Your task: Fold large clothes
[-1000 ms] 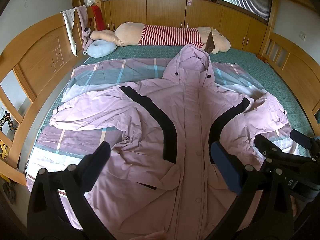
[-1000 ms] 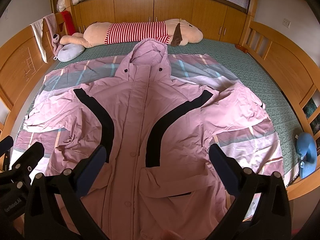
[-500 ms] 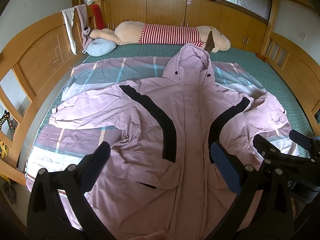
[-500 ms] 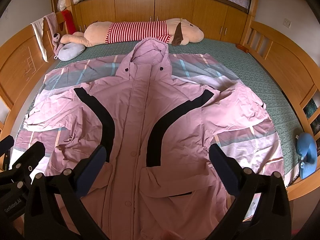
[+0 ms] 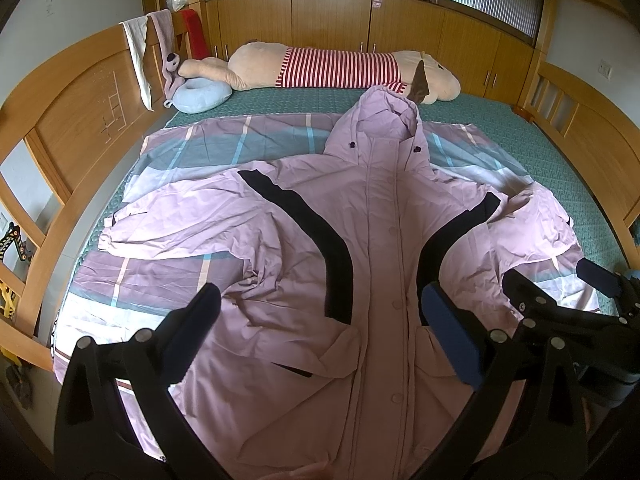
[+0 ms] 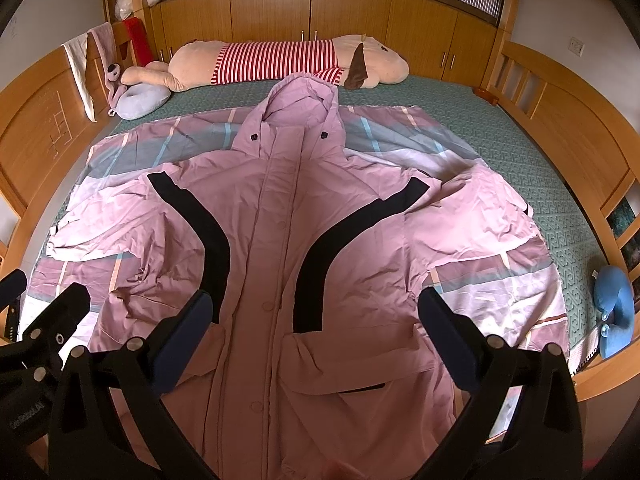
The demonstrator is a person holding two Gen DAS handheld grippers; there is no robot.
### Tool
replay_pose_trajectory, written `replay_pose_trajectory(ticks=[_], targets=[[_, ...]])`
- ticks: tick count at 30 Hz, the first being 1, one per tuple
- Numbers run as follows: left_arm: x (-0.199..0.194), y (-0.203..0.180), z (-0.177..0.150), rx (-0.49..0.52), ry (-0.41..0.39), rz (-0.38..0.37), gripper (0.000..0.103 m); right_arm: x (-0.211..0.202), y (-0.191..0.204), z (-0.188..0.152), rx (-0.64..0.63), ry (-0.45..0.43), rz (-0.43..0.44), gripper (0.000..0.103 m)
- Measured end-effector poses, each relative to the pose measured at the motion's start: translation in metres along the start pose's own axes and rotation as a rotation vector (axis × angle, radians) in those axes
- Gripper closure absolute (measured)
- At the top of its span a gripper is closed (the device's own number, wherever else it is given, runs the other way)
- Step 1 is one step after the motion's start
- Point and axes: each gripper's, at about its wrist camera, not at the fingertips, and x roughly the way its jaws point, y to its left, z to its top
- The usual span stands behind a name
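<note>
I see my left gripper (image 5: 318, 320) and right gripper (image 6: 314, 318) both spread wide, gripping nothing, above the near hem of the pink hooded coat with black stripes (image 6: 280, 248) lying flat on the plaid sheet (image 6: 500, 280)

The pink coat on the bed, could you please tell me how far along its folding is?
Done: the pink coat lies spread flat, front up and buttoned, on the plaid sheet, hood toward the plush toy. In hand: nothing; the left gripper and right gripper hover over its lower half, jaws open and empty. Left: every fold, since both sleeves lie spread outward.
</note>
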Motion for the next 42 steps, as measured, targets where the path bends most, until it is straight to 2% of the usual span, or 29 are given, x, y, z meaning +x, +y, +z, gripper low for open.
replay_pose_trajectory(ticks=[12, 14, 16, 19, 21, 23, 24, 26, 27, 28, 30, 32, 34, 35, 36, 38, 40, 42], targets=[[0.000, 0.000, -0.002, 0.005, 0.001, -0.001, 0.002, 0.002, 0.001, -0.003, -0.001, 0.004, 0.006, 0.001], [0.007, 0.000, -0.013, 0.010, 0.002, -0.005, 0.002, 0.000, -0.003, -0.002, 0.011, -0.014, 0.030, 0.001], [0.010, 0.002, -0.014, 0.015, 0.007, -0.012, 0.002, -0.003, -0.016, 0.004, 0.027, -0.057, -0.002, 0.001], [0.017, 0.013, -0.012, -0.002, -0.011, -0.006, 0.002, -0.009, -0.062, 0.021, 0.134, -0.181, -0.116, 0.001], [0.028, 0.019, -0.003, -0.029, -0.023, 0.022, 0.002, -0.006, -0.106, 0.026, 0.239, -0.345, -0.131, 0.001], [0.048, 0.029, 0.000, -0.068, -0.001, 0.035, 0.002, 0.015, -0.144, 0.024, 0.286, -0.442, -0.127, 0.001], [0.057, 0.032, 0.001, -0.078, 0.012, 0.031, 0.002, 0.032, -0.164, 0.023, 0.290, -0.442, -0.138, 0.001], [0.076, 0.036, 0.001, -0.098, 0.039, 0.023, 0.002, 0.081, -0.207, 0.016, 0.297, -0.367, -0.243, 0.001], [0.086, 0.035, 0.001, -0.106, 0.046, 0.028, 0.002, 0.103, -0.225, 0.010, 0.313, -0.322, -0.292, 0.001], [0.096, 0.035, -0.001, -0.113, 0.049, 0.041, 0.003, 0.130, -0.249, 0.004, 0.339, -0.241, -0.306, 0.001], [0.110, 0.030, -0.003, -0.110, 0.034, 0.048, 0.006, 0.165, -0.280, 0.000, 0.366, -0.115, -0.246, 0.001], [0.126, 0.021, -0.008, -0.092, 0.018, 0.037, 0.014, 0.190, -0.309, -0.011, 0.405, -0.058, -0.184, 0.001], [0.141, 0.012, -0.011, -0.059, 0.044, 0.046, 0.062, 0.208, -0.332, -0.027, 0.475, -0.046, -0.113, 0.001], [0.153, 0.007, -0.015, -0.031, 0.085, 0.050, 0.067, 0.219, -0.340, -0.031, 0.530, -0.033, -0.066, 0.001], [0.162, 0.005, -0.018, -0.020, 0.120, 0.040, 0.068, 0.228, -0.356, -0.041, 0.612, -0.025, -0.005, 0.001], [0.178, 0.004, -0.025, -0.044, 0.190, -0.019, 0.061, 0.248, -0.373, -0.042, 0.751, -0.036, 0.095, 0.001], [0.191, 0.006, -0.031, -0.084, 0.253, -0.073, 0.029, 0.259, -0.385, -0.050, 0.888, -0.044, 0.156, 0.005], [0.195, 0.005, -0.035, -0.076, 0.249, -0.056, 0.021, 0.272, -0.393, -0.056, 0.981, -0.041, 0.202, 0.009]])
